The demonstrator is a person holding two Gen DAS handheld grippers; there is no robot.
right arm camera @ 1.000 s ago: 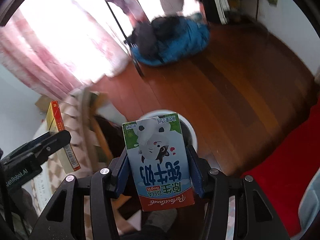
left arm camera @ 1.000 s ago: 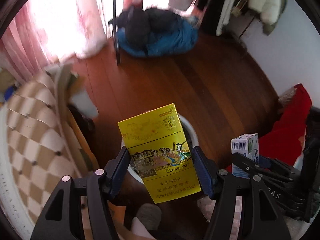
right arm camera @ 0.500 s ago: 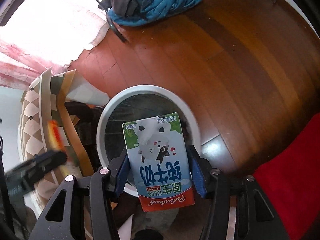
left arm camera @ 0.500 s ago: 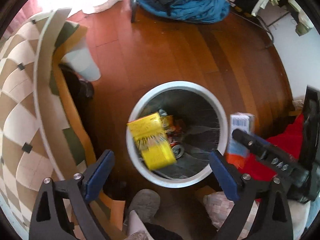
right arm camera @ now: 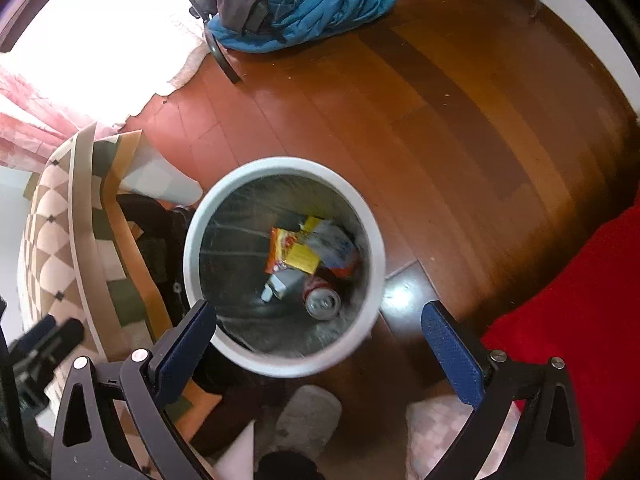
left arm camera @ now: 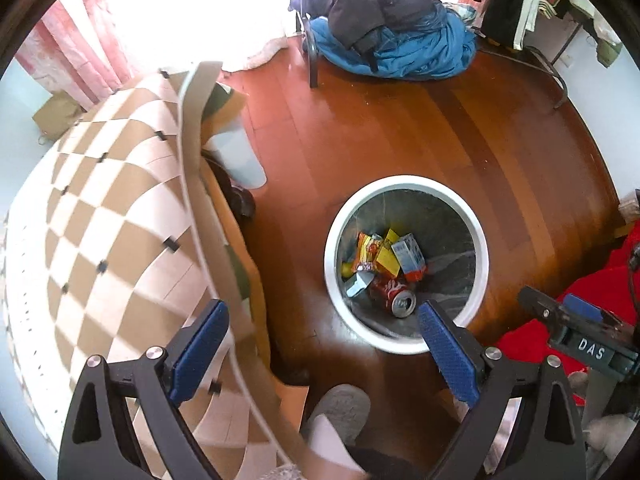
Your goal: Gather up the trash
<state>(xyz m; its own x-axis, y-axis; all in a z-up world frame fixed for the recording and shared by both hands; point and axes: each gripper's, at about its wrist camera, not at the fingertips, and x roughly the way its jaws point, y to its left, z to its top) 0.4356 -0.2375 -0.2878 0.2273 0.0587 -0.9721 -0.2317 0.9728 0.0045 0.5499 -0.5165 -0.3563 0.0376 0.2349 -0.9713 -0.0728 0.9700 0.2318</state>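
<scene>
A round white-rimmed trash bin (left arm camera: 482,248) stands on the wood floor, also in the right wrist view (right arm camera: 376,248). Inside lie the yellow cigarette box (left arm camera: 387,258), the milk carton (left arm camera: 410,255), a red soda can (left arm camera: 396,295), a snack wrapper (left arm camera: 366,250) and a grey piece. In the right wrist view the yellow box (right arm camera: 302,258), carton (right arm camera: 336,248) and can (right arm camera: 322,300) show too. My left gripper (left arm camera: 320,352) is open and empty above the bin's near rim. My right gripper (right arm camera: 320,344) is open and empty over the bin.
A checkered cushion seat (left arm camera: 100,220) lies at the left. A red blanket (right arm camera: 572,320) is at the right. A blue and dark clothes pile (left arm camera: 392,40) sits by a chair leg at the back. A grey slipper (left arm camera: 340,412) is below the grippers.
Both grippers tilted down over the bin and opened. The yellow box fell in first, then the milk carton; both now lie in the bin.
</scene>
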